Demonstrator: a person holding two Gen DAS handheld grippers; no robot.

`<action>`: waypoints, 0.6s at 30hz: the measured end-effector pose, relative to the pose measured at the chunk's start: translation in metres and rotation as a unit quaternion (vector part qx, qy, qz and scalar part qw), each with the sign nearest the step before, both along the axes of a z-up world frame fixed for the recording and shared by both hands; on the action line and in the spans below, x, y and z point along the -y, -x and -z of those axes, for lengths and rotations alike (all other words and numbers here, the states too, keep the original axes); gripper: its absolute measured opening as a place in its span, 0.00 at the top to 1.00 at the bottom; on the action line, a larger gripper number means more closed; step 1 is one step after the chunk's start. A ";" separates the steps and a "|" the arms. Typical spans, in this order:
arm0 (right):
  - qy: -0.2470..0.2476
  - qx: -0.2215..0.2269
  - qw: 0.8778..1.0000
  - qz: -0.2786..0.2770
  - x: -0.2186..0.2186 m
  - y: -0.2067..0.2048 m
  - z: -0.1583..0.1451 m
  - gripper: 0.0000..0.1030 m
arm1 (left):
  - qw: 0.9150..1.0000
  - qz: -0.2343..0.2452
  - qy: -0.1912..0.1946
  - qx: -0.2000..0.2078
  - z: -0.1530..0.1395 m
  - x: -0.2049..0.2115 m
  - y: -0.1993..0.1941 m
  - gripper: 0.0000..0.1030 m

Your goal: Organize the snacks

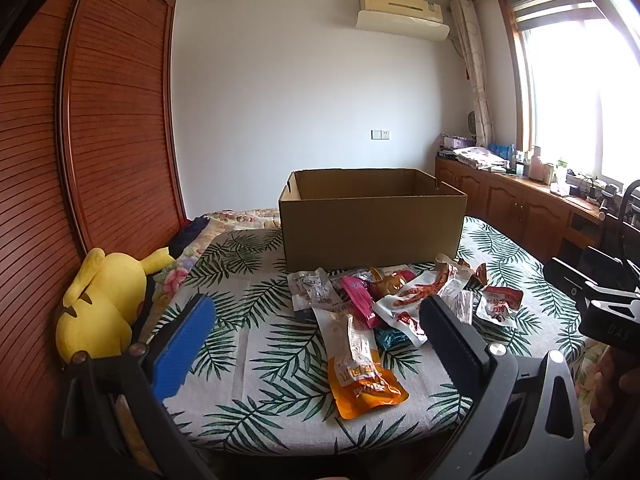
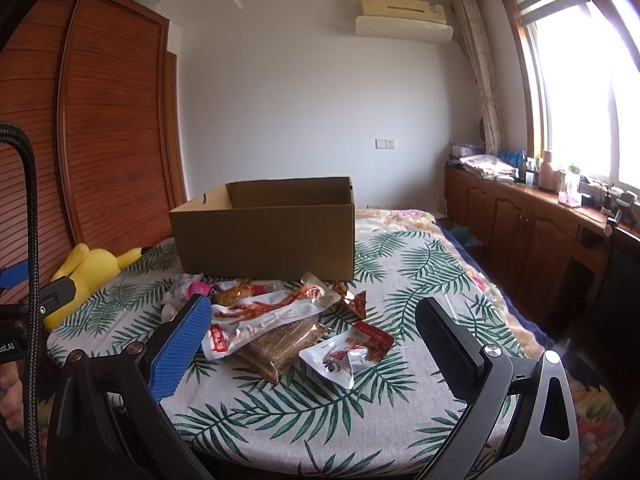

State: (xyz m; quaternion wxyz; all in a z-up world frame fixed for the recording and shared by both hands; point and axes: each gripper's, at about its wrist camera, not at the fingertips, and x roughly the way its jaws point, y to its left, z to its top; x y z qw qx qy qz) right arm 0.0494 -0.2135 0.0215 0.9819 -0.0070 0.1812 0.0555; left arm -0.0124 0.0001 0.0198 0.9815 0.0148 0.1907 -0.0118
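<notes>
A pile of snack packets lies on the leaf-print cloth in front of an open cardboard box (image 1: pixel 372 224), also in the right wrist view (image 2: pixel 266 232). An orange packet (image 1: pixel 362 376) lies nearest in the left wrist view, with a chicken-feet packet (image 1: pixel 416 300) and a pink packet (image 1: pixel 360 300) behind. In the right wrist view I see the chicken-feet packet (image 2: pixel 264 316), a brown cracker pack (image 2: pixel 284 344) and a red-white packet (image 2: pixel 348 352). My left gripper (image 1: pixel 316 344) is open and empty above the near pile. My right gripper (image 2: pixel 312 344) is open and empty above the packets.
A yellow plush toy (image 1: pixel 100 304) lies at the table's left edge by the wooden wardrobe (image 1: pixel 100 120). Wooden cabinets (image 2: pixel 540 232) with clutter run along the window at right. The right gripper's body shows in the left wrist view (image 1: pixel 600 308).
</notes>
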 end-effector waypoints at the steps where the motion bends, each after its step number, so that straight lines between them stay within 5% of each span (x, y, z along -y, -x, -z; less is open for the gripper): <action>1: 0.001 -0.001 1.000 -0.001 0.000 0.000 0.001 0.00 | 1.000 0.000 0.000 -0.002 0.001 0.000 -0.001 0.00; 18: 0.013 -0.061 0.998 -0.004 0.011 -0.034 0.037 0.00 | 0.998 0.028 0.028 -0.057 0.043 -0.005 -0.053 0.00</action>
